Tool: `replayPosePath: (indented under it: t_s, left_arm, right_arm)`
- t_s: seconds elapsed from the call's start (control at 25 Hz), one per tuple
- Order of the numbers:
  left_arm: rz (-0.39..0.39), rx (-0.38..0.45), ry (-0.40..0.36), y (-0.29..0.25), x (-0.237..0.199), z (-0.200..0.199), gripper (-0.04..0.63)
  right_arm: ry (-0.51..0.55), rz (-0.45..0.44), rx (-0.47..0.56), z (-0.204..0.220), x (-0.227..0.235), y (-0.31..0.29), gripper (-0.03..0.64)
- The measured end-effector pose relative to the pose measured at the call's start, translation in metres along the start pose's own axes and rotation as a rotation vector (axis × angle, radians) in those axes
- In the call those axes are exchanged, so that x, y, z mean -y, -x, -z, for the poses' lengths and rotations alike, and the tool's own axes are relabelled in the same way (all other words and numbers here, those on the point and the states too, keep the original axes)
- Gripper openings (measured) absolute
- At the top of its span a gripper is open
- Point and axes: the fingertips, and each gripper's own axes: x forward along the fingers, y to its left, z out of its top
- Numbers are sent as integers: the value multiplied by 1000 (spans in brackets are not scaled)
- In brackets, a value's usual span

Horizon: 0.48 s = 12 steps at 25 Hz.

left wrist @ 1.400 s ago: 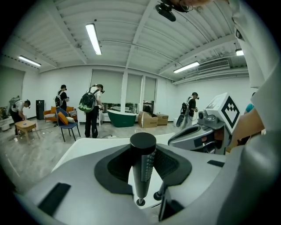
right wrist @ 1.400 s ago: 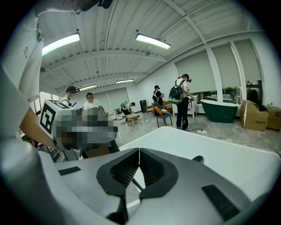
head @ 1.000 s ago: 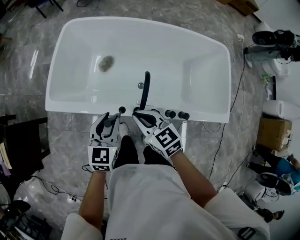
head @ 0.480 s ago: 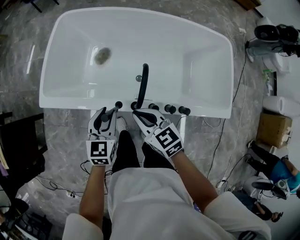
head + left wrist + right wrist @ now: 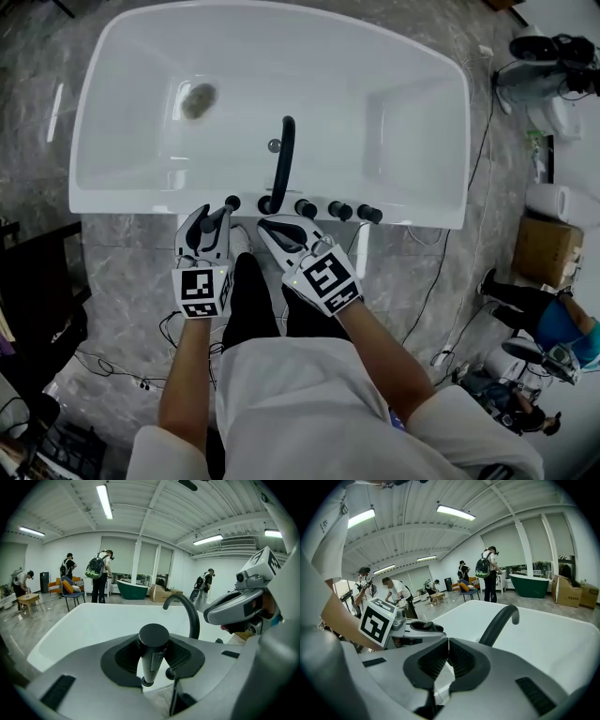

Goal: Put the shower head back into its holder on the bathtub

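A white bathtub (image 5: 131, 201) lies below me, with a black curved spout (image 5: 281, 157) and three black knobs (image 5: 338, 212) on its near rim. My left gripper (image 5: 214, 221) is shut on the black shower head (image 5: 229, 206), whose round end (image 5: 153, 637) sticks up between the jaws just left of the spout (image 5: 188, 612). My right gripper (image 5: 273, 226) hovers beside it at the spout's base, shut, with nothing between its closed pads (image 5: 446, 654). I cannot make out the holder.
Marble floor surrounds the tub, and cables (image 5: 450, 281) trail along its right side. A cardboard box (image 5: 547, 266), a paper roll (image 5: 553, 217) and equipment stand at the right. Several people (image 5: 100, 576) stand in the room beyond the tub.
Both grippers have sunk toward the tub's near rim, the left one carrying the shower head. The head view has shifted, so the tub sits higher in the picture.
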Motion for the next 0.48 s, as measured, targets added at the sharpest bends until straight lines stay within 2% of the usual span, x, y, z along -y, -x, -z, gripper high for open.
replayPosePath:
  t_s: [0.48]
  left_arm:
    - [13,-71,-28,-29,2,33,138]
  right_arm:
    - [-38,-15,-27,19,-9,-7,18]
